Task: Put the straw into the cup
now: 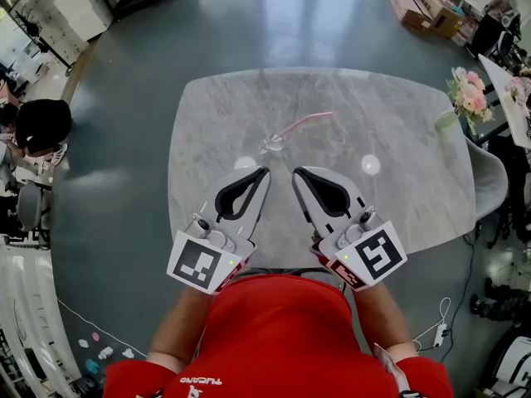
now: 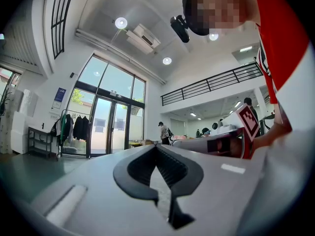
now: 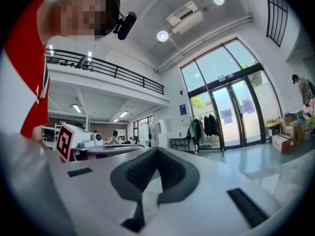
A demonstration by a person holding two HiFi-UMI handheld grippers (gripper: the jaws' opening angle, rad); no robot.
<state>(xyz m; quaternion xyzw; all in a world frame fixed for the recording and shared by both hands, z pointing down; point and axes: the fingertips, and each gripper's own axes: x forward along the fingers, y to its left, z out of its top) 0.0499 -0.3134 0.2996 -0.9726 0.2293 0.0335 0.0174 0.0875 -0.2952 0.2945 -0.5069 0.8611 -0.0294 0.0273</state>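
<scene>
On the grey marble table [image 1: 398,139], a small clear cup [image 1: 272,144] sits near the middle. A pink straw [image 1: 305,123] slants from the cup up to the right; I cannot tell whether its near end is inside the cup or beside it. My left gripper [image 1: 265,170] and right gripper [image 1: 296,172] hover side by side just short of the cup, both shut with nothing between the jaws. The left gripper view shows its tips [image 2: 156,146] meeting, and the right gripper view shows the same [image 3: 156,149]. Neither gripper view shows the cup or straw.
A vase of pink flowers [image 1: 469,94] stands at the table's right edge, with a grey chair [image 1: 491,177] beside it. A seated person [image 1: 40,127] is off to the left. Cardboard boxes [image 1: 423,7] lie on the floor at the back right.
</scene>
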